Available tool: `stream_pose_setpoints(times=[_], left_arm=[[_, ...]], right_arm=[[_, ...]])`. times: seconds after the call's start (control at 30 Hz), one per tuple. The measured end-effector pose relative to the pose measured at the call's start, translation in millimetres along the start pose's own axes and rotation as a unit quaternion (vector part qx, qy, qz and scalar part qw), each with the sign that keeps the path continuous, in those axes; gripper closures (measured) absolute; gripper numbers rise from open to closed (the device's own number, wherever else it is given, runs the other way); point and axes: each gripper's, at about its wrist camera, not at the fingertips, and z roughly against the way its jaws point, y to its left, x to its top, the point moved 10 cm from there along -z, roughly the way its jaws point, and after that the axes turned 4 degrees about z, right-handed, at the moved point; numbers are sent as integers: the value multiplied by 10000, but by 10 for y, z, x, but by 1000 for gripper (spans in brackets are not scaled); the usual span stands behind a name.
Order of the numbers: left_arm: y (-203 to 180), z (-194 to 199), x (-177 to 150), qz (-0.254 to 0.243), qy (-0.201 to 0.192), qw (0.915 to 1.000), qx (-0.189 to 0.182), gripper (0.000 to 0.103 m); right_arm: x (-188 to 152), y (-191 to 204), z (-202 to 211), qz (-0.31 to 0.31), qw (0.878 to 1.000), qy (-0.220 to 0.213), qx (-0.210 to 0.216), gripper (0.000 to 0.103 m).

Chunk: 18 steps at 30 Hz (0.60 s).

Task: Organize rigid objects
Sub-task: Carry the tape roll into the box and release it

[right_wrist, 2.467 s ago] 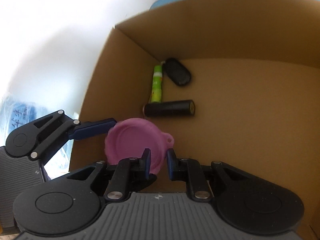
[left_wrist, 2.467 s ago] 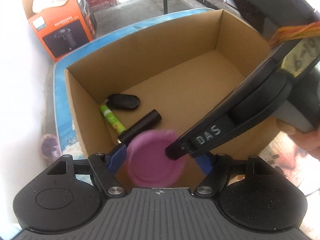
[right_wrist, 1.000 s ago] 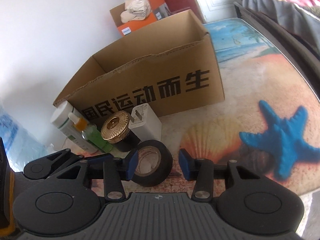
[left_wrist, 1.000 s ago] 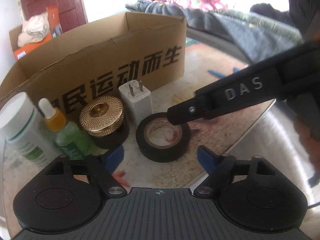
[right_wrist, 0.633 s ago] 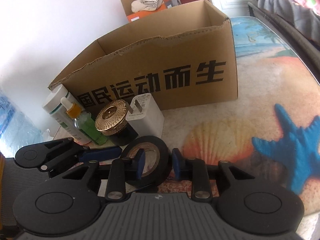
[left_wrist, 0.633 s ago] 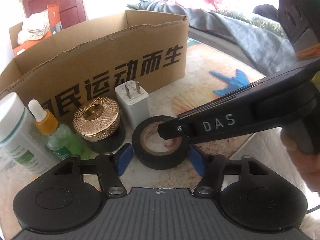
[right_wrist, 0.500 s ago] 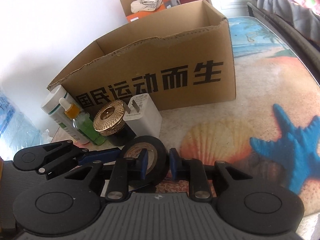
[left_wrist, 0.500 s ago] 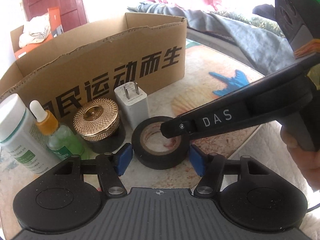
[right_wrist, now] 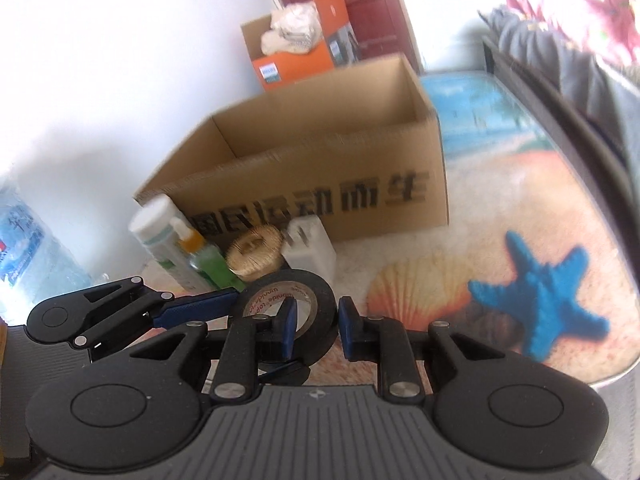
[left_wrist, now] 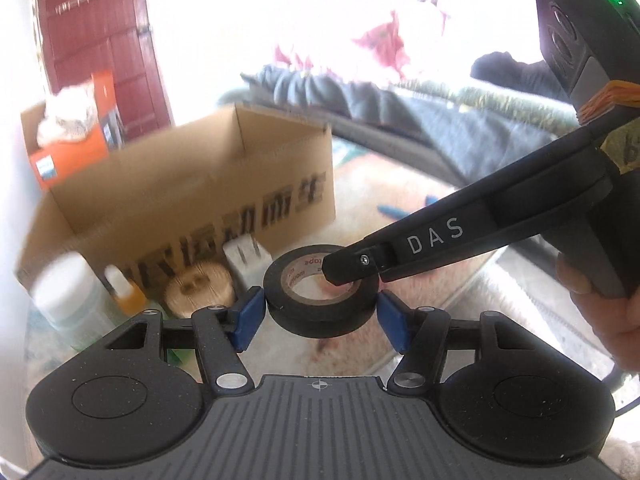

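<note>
A black roll of tape [left_wrist: 320, 308] [right_wrist: 320, 308] is held off the table between both grippers. My left gripper [left_wrist: 321, 314] clasps the roll's outer sides with its blue pads. My right gripper [right_wrist: 318, 330] pinches the roll's wall, one finger inside the hole and one outside; its arm marked DAS [left_wrist: 436, 240] crosses the left wrist view. The open cardboard box [left_wrist: 192, 184] [right_wrist: 320, 168] with black characters stands behind.
In front of the box stand a white charger plug [right_wrist: 310, 252], a gold-lidded jar [right_wrist: 254, 254], a green dropper bottle [right_wrist: 204, 260] and a white bottle [right_wrist: 160, 232]. An orange box [right_wrist: 296, 56] sits at the back. The tablecloth shows a blue starfish [right_wrist: 548, 292]. A water bottle [right_wrist: 28, 256] is at the left.
Both grippers closed on the tape roll and lifted it off the table; the view has risen and blurred. Earlier a pink lid was put in the box.
</note>
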Motion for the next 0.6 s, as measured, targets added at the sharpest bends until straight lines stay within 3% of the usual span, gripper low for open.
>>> stream_pose_setpoints(times=[0.2,0.33,0.43,0.6], left_arm=[[234,282,460,-97,-550,9979,328,41],[550,285,805,-36,-649,9965,527,41],[845,143,1021,114,-469,9972,570,41],[1332,-369,1163,264,246,9975,608,41]], right_arm=[[567,327,164,670,9966,-467,132,79],[1040,504,49,1033,9927,-548,299,78],[1388,560,-209,1103,9922,-338,466,78],[1828,463,-952,594,9935,509,832,78]])
